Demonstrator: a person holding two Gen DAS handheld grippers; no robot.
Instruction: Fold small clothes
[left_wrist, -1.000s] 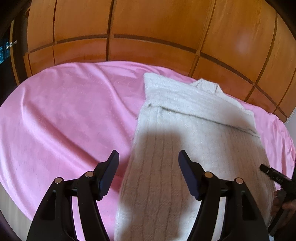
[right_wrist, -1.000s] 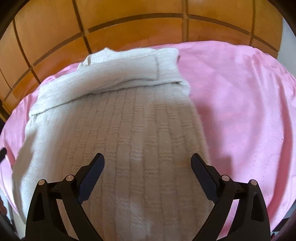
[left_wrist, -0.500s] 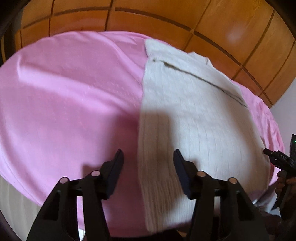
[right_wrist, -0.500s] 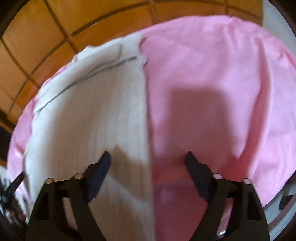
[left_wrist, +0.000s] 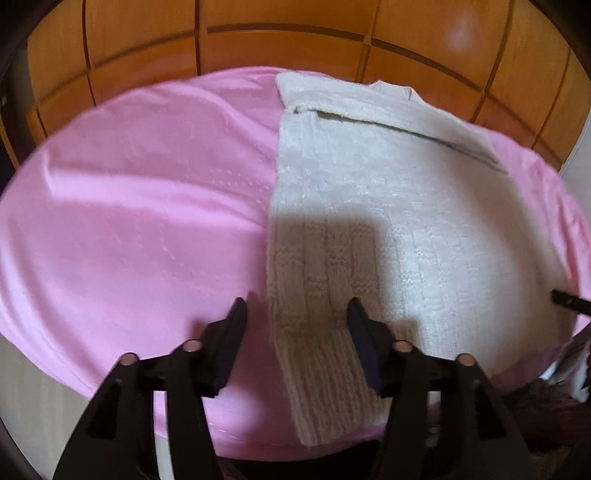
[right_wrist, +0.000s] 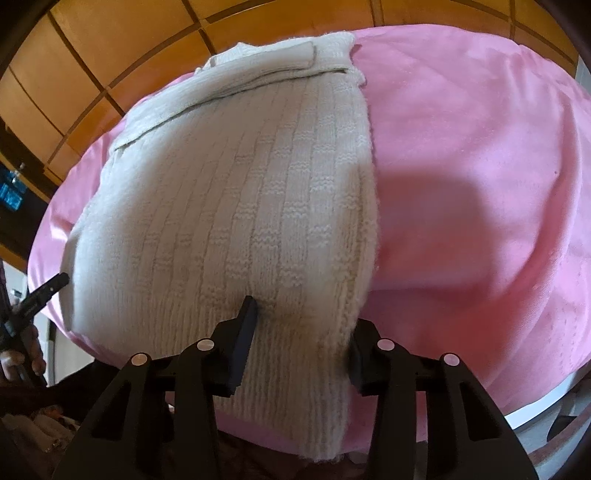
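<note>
Left wrist view: a cream knit sweater (left_wrist: 369, 229) is lying flat on a pink sheet (left_wrist: 140, 229), its sleeves folded across the top near a wooden wall (left_wrist: 258, 33). The left claw (left_wrist: 295, 325) is straddling the sweater's left hem corner, its jaws opening, pads not pressing the knit, so it is released. The right claw's tip (left_wrist: 569, 301) is showing at the far right.

Right wrist view: the right claw (right_wrist: 299, 328) is closing on the sweater's (right_wrist: 240, 192) right hem corner, 1 pad denting the ribbing and the other hidden behind the edge. The knit is looking soft, thick, light and floppy, so it will likely sag between holds. Both ribbed hem corners are looking like the best places to pinch.
</note>
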